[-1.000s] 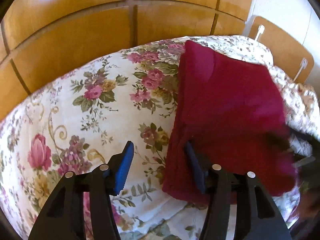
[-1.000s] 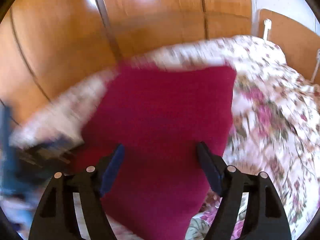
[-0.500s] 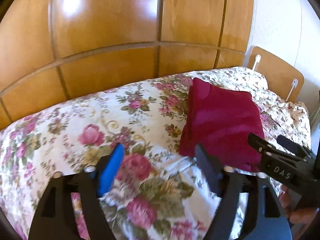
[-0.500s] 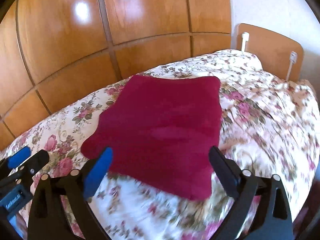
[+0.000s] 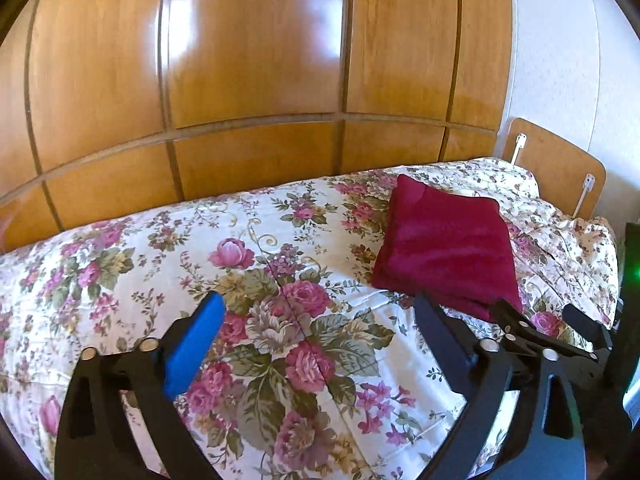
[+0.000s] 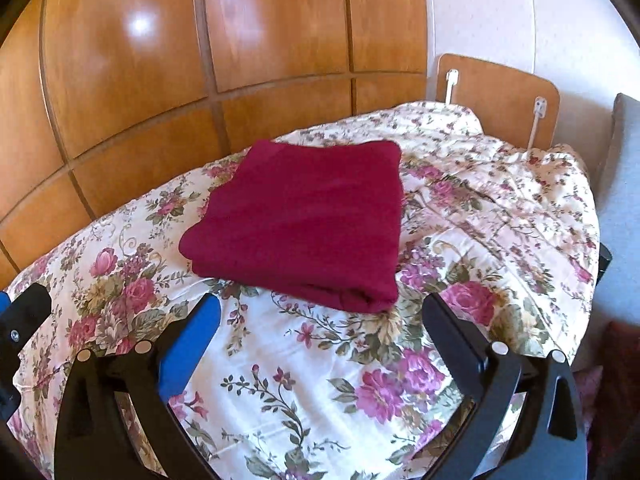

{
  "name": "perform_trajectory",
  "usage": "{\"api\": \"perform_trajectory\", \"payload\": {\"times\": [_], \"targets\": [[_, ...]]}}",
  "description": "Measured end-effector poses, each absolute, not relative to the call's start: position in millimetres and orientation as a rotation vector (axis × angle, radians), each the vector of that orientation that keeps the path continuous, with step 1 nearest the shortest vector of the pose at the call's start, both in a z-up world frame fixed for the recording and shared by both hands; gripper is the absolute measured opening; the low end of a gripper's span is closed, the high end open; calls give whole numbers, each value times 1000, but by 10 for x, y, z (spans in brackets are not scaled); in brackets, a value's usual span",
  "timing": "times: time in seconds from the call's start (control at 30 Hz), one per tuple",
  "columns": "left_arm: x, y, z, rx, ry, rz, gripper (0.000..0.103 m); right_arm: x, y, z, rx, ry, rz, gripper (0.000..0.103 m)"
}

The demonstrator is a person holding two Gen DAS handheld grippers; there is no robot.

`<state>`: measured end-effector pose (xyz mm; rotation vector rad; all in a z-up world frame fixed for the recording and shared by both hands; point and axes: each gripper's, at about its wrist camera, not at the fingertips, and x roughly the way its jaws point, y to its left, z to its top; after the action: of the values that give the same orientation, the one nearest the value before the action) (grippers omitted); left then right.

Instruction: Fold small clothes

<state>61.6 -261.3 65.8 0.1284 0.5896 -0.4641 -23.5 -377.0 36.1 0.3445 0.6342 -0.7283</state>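
Observation:
A dark red garment (image 5: 444, 244) lies folded into a neat rectangle on the floral bedspread (image 5: 256, 280); in the right wrist view the garment (image 6: 308, 220) sits just ahead of me. My left gripper (image 5: 316, 316) is open and empty, above the bedspread to the left of the garment. My right gripper (image 6: 320, 312) is open and empty, just short of the garment's near edge. The right gripper also shows at the lower right of the left wrist view (image 5: 548, 332). Part of the left gripper shows at the left edge of the right wrist view (image 6: 20, 320).
A glossy wooden wardrobe (image 5: 256, 80) runs along the far side of the bed. A wooden headboard (image 6: 496, 96) with two white cords stands at the right end. A grey upholstered piece (image 6: 624, 200) stands at the far right.
Both grippers have pulled back and up from the garment. A second ago they were right over the red cloth; now it lies free on the bed, ahead of them.

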Motion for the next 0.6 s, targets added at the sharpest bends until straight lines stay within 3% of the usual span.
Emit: {"api": "perform_trajectory", "payload": {"times": [0.6], "targets": [[579,-2590,663,115,590,-441,99,-309,-3674,425,331,609,-762,101]]}}
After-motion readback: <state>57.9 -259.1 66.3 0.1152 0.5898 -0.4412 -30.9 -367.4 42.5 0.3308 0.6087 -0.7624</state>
